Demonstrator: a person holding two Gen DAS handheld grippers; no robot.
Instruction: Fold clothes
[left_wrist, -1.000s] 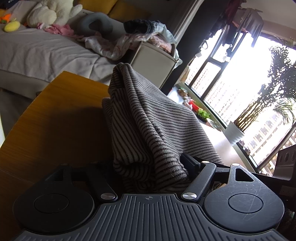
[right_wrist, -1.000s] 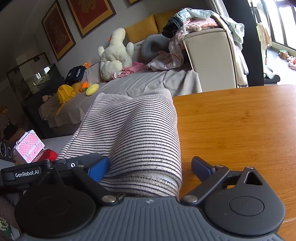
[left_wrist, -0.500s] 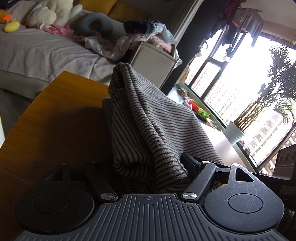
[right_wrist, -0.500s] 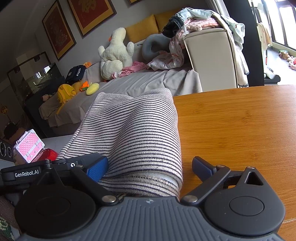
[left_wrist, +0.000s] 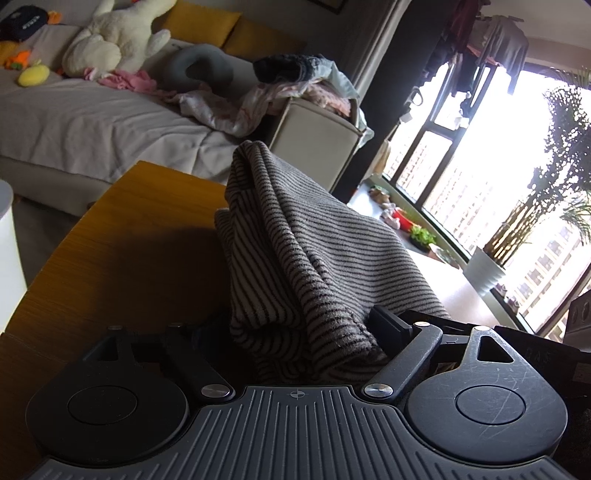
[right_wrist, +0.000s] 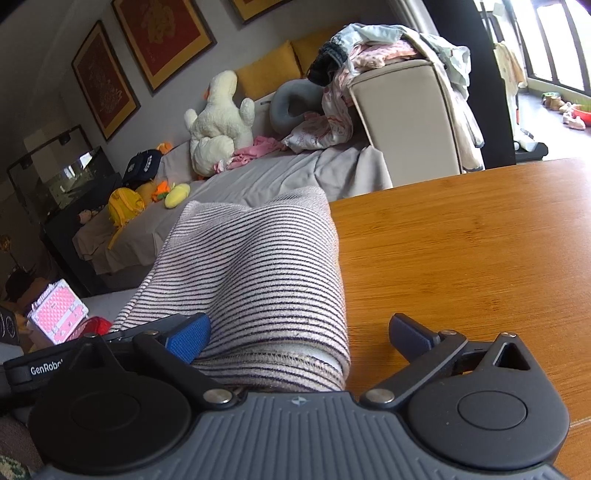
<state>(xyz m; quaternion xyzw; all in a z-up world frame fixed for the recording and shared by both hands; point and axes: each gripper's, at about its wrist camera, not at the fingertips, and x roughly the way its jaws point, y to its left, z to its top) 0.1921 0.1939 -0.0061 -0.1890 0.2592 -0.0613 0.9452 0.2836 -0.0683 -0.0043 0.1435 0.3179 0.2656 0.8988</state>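
A grey-and-black striped garment (left_wrist: 295, 240) lies bunched on the wooden table (left_wrist: 147, 221), rising in a ridge ahead of my left gripper (left_wrist: 295, 325). Its near end fills the gap between the left gripper's wide-apart fingers and touches the right finger (left_wrist: 388, 321); the left finger is lost in shadow. In the right wrist view the same striped garment (right_wrist: 258, 266) runs forward as a folded band along the table's left edge (right_wrist: 461, 240). My right gripper (right_wrist: 299, 328) stands open around its hemmed end. The blue pad (right_wrist: 188, 332) touches the cloth, and the other finger (right_wrist: 410, 332) stands apart from it.
Past the table stands a grey sofa (right_wrist: 277, 177) with a plush duck (right_wrist: 218, 118), a neck pillow and toys. Loose clothes (right_wrist: 388, 48) are heaped on its armrest. A big window and plants (left_wrist: 517, 229) are on the right. A pink case (right_wrist: 59, 310) sits low left.
The left wrist view has shifted slightly, so the room sits a little lower in frame. The garment and both grippers' jaws look the same.
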